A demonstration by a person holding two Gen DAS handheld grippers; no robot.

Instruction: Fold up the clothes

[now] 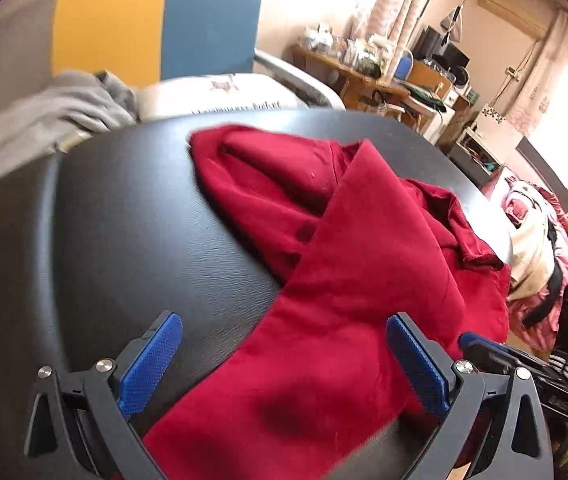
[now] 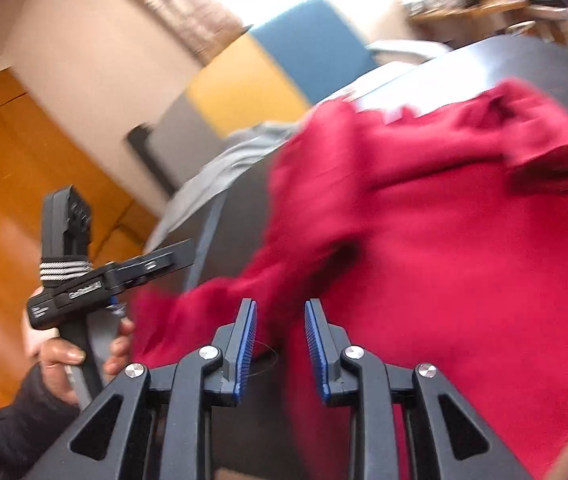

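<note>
Garment, a red top, lay crumpled on the black desk, bunched from the desk's middle toward 4 o'clock in the left wrist view, one long flap trailing down to 6 o'clock. That flap ran between the blue pads of the left tool, whose jaws stood wide apart and gripped nothing. In the right wrist view the same red cloth was blurred and filled the frame from 12 to 5 o'clock; a fold of it hung in front of the right tool, whose jaws stood partly apart with cloth seen through the gap, though whether the pads touched it could not be told. At 8 o'clock there a hand held the other tool's handle. Beyond the desk, at 10 o'clock in the left wrist view, lay a grey garment beside a white cushion, with a yellow and blue panel behind them
</note>
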